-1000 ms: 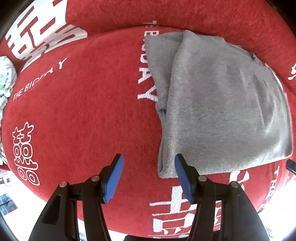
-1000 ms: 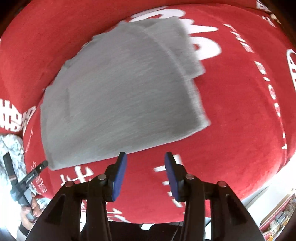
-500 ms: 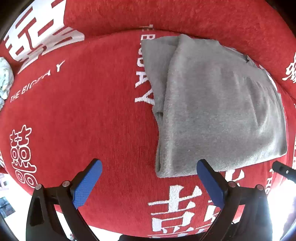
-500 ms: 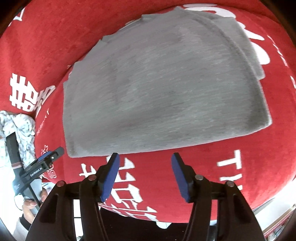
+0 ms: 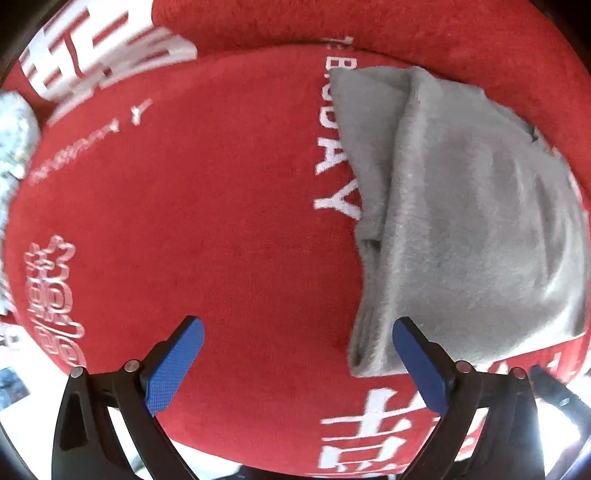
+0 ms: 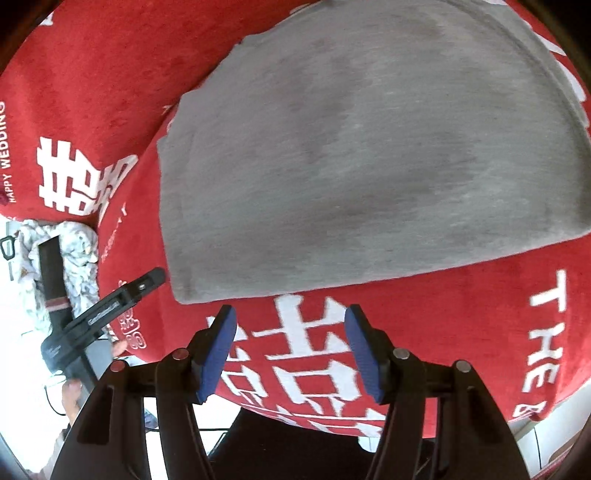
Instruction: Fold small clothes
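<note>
A folded grey garment [image 5: 461,221] lies flat on a red cloth with white lettering [image 5: 203,203]. My left gripper [image 5: 299,354] points down over the cloth with its jaws wide open. The garment's near left corner lies just inside the right pad [image 5: 417,365], with no pad pressing on it. In the right wrist view the grey garment [image 6: 369,147] fills the upper half. My right gripper [image 6: 291,347] hovers open just short of the garment's near edge, with nothing between its fingers. The left gripper [image 6: 92,314] shows at the left of that view, beside the garment's corner.
A crumpled white patterned cloth [image 6: 77,251] sits off the left end of the red cloth [image 6: 461,314]. A raised red ridge [image 5: 369,22] runs along the back. The red cloth's front edge drops to a bright floor near both grippers. A hand [image 6: 74,398] holds the left gripper.
The left jaws have spread from narrow to wide and the gripper has slid left. The right jaws have widened; that gripper has moved left along the garment's near edge and come closer.
</note>
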Action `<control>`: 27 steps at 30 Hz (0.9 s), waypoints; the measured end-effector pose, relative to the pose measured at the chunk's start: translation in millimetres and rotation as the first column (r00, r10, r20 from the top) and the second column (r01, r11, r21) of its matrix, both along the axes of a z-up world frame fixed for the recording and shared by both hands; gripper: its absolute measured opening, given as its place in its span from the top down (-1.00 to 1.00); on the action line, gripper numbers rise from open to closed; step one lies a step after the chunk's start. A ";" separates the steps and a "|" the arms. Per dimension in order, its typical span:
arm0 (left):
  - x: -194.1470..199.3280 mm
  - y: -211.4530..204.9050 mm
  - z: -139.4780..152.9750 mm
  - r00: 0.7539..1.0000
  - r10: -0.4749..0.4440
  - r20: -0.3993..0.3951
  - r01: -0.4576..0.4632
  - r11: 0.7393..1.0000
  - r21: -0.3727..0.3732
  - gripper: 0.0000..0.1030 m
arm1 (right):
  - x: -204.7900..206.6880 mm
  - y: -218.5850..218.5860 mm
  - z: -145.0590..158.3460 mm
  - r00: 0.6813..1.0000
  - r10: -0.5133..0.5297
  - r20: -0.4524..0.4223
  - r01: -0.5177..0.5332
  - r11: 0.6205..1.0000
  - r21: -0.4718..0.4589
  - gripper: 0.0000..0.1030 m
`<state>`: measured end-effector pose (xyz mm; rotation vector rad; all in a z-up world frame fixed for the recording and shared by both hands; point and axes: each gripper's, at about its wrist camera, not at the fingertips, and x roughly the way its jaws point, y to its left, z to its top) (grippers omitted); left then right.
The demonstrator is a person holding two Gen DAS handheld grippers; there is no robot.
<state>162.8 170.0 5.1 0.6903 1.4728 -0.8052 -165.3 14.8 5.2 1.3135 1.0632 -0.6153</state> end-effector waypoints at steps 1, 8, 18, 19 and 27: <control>4.0 0.4 -0.2 1.000 0.014 -0.018 -0.015 1.000 -0.020 -0.99 | 0.9 0.2 -1.1 1.000 -0.007 0.015 0.007 1.000 0.010 -0.26; 21.7 -1.4 20.8 0.996 0.020 0.088 -0.005 0.987 -0.160 -0.99 | 18.8 11.7 -27.3 0.985 -0.115 0.127 0.097 0.985 0.144 -0.27; 42.5 2.8 32.0 0.991 0.020 0.132 0.009 0.978 -0.209 -0.99 | 120.5 -53.0 2.5 0.981 -0.037 0.188 0.054 0.995 -0.083 0.05; 42.3 4.0 34.2 0.991 0.028 0.133 0.000 0.979 -0.205 -0.99 | 130.6 -59.6 1.9 0.984 -0.021 0.176 0.039 0.994 -0.103 0.34; 72.6 15.1 28.1 0.984 0.166 0.071 -0.153 0.976 -0.157 -0.99 | 201.8 -83.4 -27.2 0.991 0.128 0.042 -0.119 0.976 -0.181 0.92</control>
